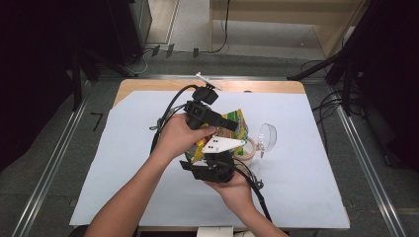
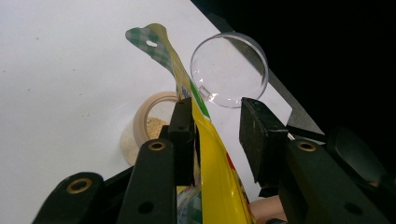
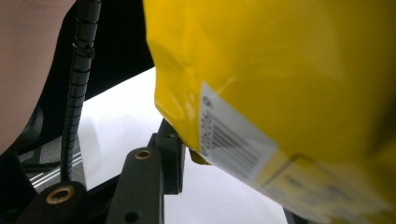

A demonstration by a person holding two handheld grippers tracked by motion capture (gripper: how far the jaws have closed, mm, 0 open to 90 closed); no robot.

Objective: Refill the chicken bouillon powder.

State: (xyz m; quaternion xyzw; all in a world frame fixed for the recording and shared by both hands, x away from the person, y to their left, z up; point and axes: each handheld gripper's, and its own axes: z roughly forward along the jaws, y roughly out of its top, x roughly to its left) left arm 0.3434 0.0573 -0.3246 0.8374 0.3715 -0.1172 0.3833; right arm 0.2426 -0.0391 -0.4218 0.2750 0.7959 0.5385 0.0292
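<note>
A yellow and green snack bag (image 1: 236,121) hangs tilted above the table between my two grippers. My left gripper (image 1: 228,122) is open around the bag's upper part (image 2: 210,154); the foil rests against one finger (image 2: 183,126) and a gap separates it from the other. My right gripper (image 1: 211,160), under its pale three-cornered plate, holds the bag's barcode end (image 3: 280,70) from below; one finger (image 3: 170,154) shows and the other is hidden behind the bag. Beyond the bag stands an open jar (image 2: 149,123) holding tan crumbs, its clear lid (image 2: 231,70) hinged back.
White paper (image 1: 306,197) covers the wooden table, with the jar (image 1: 248,148) and its clear lid (image 1: 267,136) right of centre. Cables trail from both grippers. Dark stands and floor rails flank the table.
</note>
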